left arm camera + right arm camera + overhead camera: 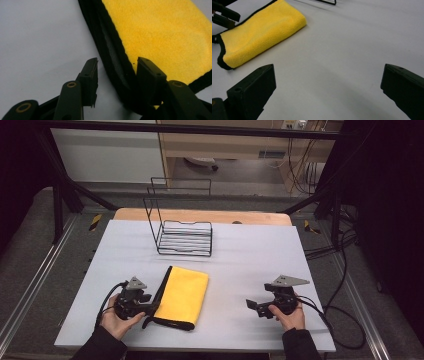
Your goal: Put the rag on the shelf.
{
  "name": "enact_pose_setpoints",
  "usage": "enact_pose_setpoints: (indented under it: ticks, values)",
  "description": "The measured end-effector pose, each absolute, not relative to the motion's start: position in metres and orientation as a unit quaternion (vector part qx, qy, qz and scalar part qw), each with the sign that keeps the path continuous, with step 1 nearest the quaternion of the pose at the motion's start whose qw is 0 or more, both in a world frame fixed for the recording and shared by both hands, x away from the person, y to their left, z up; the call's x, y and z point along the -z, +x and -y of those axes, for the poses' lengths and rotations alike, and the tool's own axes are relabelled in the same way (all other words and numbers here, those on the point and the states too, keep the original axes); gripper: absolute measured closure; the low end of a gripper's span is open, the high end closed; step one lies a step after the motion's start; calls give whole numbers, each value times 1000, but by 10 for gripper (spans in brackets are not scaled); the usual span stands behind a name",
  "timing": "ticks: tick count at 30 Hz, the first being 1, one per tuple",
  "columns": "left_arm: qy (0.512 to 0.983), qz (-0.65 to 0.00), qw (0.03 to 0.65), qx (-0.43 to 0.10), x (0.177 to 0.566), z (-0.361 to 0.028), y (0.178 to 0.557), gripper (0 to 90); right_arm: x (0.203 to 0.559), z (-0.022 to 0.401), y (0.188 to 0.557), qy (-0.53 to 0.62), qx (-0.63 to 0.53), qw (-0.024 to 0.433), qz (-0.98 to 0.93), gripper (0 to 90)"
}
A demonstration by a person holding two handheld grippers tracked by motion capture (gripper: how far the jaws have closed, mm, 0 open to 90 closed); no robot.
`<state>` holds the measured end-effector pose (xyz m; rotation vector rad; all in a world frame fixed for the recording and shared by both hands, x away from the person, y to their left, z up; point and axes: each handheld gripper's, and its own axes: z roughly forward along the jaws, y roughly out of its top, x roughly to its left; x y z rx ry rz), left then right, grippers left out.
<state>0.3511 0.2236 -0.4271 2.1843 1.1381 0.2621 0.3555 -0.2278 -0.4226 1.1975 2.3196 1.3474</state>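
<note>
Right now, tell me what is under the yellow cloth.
The yellow cloth lies folded flat on the white table, its black edging showing along the left side. Grey lining shows between the folded layers. Whatever sits beneath the fold is covered.

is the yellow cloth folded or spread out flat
Folded. The yellow cloth lies as a compact rectangle on the table, and the left gripper view shows stacked black-edged layers along its side.

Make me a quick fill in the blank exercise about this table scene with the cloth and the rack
The folded microfibre cloth is ____ with a black border.
The left gripper has its jaws ____ around the cloth's black edge.
Behind the cloth stands a black ____ rack.
The right gripper has ____ between its jaws.

Missing words: yellow; open; wire; nothing
</note>
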Motion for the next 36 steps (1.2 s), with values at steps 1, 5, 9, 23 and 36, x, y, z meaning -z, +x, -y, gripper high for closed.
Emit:
enact_pose_setpoints:
  ticks: [1,5,9,23,36]
  values:
    - [833,-436,325,-96,430,-225,351,516,421,223,356,408,-455,101,-785,5]
    - [835,-431,330,-89,434,-225,349,536,418,209,359,402,-454,110,-788,5]
    - [835,-434,330,-77,438,-222,347,600,415,187,365,408,-446,119,-787,7]
    - [835,-440,326,-60,437,-220,346,747,437,86,418,435,-426,96,-787,337]
    - [836,-427,334,-89,440,-220,341,713,456,70,423,460,-420,67,-779,690]
